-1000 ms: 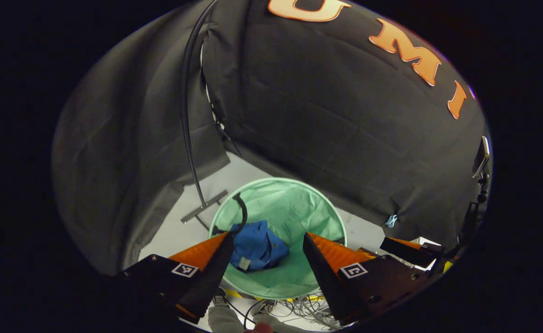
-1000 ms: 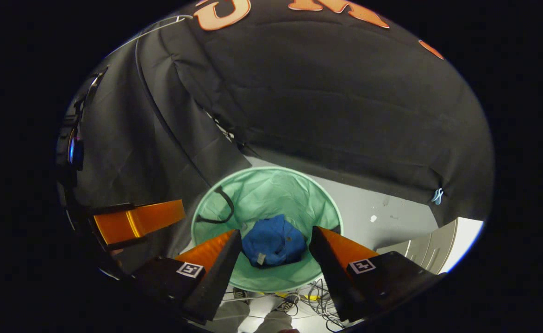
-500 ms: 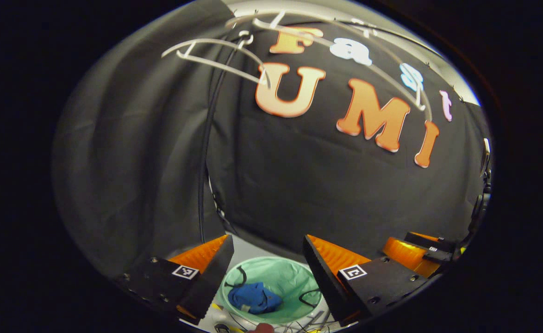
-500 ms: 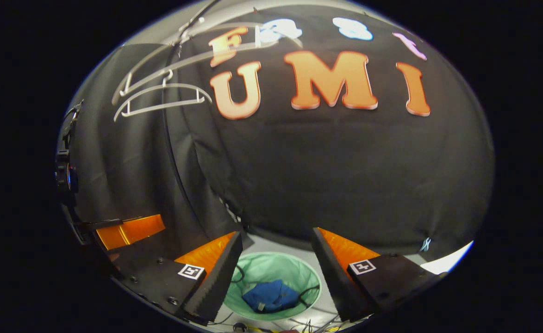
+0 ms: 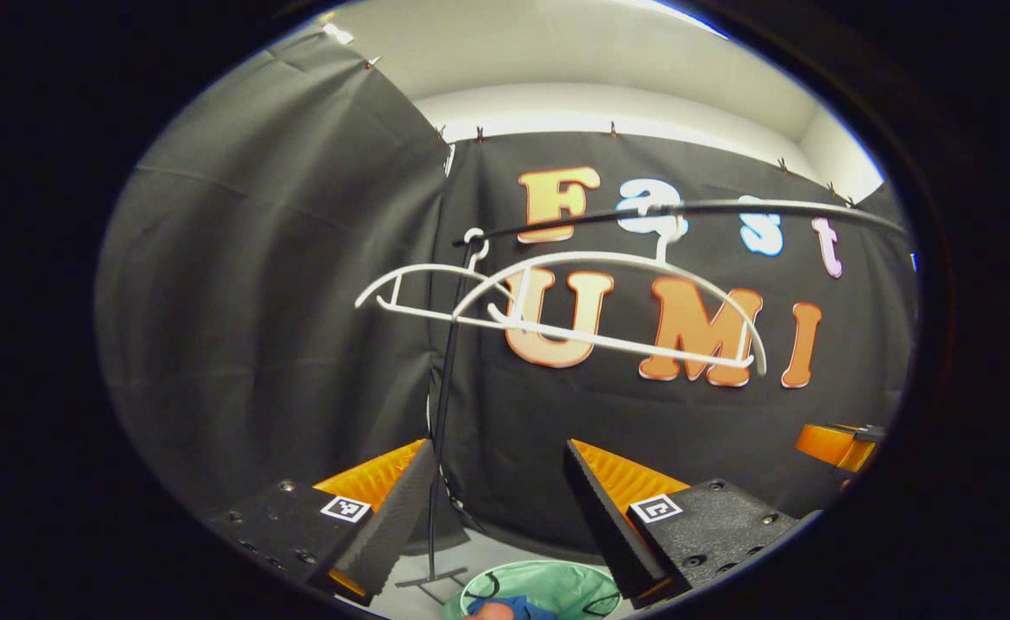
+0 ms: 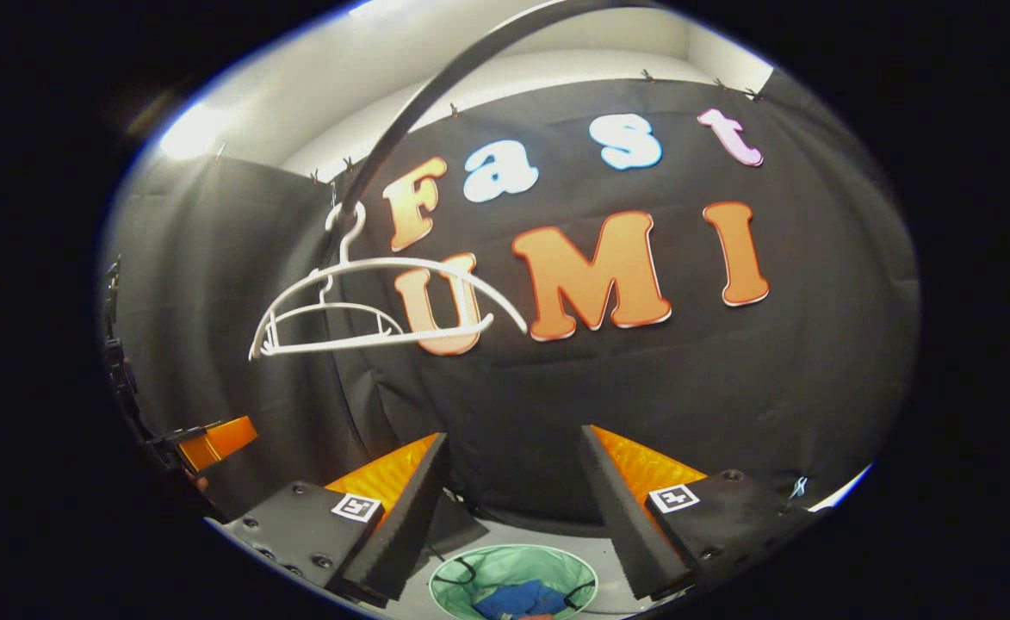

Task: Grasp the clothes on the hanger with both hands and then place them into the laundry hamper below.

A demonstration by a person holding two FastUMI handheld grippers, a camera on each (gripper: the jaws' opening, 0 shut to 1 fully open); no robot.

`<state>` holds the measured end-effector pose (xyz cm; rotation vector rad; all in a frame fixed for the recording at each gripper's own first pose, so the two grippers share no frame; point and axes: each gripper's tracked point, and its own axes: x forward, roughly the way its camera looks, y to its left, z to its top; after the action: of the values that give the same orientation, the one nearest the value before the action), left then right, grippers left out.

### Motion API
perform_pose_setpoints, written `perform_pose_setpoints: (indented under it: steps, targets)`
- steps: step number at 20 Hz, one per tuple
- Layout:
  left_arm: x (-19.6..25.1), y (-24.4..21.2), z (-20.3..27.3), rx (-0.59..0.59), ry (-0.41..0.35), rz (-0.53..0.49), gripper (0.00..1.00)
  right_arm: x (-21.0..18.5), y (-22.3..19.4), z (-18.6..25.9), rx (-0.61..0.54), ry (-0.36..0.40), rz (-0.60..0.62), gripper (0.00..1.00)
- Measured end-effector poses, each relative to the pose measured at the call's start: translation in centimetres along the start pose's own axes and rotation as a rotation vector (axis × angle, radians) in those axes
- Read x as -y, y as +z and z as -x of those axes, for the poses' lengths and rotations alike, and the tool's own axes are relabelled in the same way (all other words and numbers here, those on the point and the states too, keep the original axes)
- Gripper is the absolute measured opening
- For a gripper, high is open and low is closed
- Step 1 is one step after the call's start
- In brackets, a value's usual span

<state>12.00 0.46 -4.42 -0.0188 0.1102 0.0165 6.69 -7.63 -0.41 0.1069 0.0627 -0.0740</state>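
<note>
Two bare white hangers (image 5: pixel 591 323) hang from a black rail (image 5: pixel 694 211) in front of me; in the right gripper view the hangers (image 6: pixel 384 301) sit at upper left. Far below, a green laundry hamper (image 6: pixel 470 575) holds a crumpled blue garment (image 6: pixel 517 598); the hamper (image 5: pixel 548 585) also peeks in at the bottom of the left gripper view. My left gripper (image 5: pixel 496 456) is open with nothing between its fingers. My right gripper (image 6: pixel 513 448) is open too and holds nothing. Both are raised well above the hamper.
The rail's black upright pole (image 5: pixel 443 430) stands on a foot (image 5: pixel 431 581) beside the hamper. The other gripper (image 5: pixel 836 443) shows at the right edge of the left gripper view, and at the left edge (image 6: pixel 212 439) of the right gripper view.
Both grippers have lifted and tilted up from over the hamper toward the rail. The hamper has dropped to the bottom of each view and the hangers have come to the middle.
</note>
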Motion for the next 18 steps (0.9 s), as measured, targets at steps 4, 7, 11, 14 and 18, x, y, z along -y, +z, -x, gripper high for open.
perform_pose_setpoints:
  steps: [4, 7, 11, 14, 18]
  targets:
    - [0.2, 1.7, 0.5, 0.039, 0.002, 0.015, 0.92, 0.4, 2.1, 0.9, 0.054, -0.02, 0.063, 0.89]
    - [0.7, 1.6, 0.2, 0.034, -0.009, 0.019, 0.92, -0.6, 2.8, 1.1, 0.067, -0.005, 0.085, 1.0]
    - [0.4, 2.0, -0.2, 0.051, 0.001, -0.015, 0.92, -1.6, 2.7, 0.9, 0.059, 0.009, 0.075, 1.0]
    - [0.5, 2.1, -0.8, 0.053, -0.013, -0.022, 0.92, -1.8, 2.7, 0.6, 0.053, 0.007, 0.071, 0.89]
    - [0.8, 2.4, -1.0, 0.064, -0.031, -0.032, 0.92, -1.9, 3.0, 0.5, 0.06, -0.007, 0.073, 0.98]
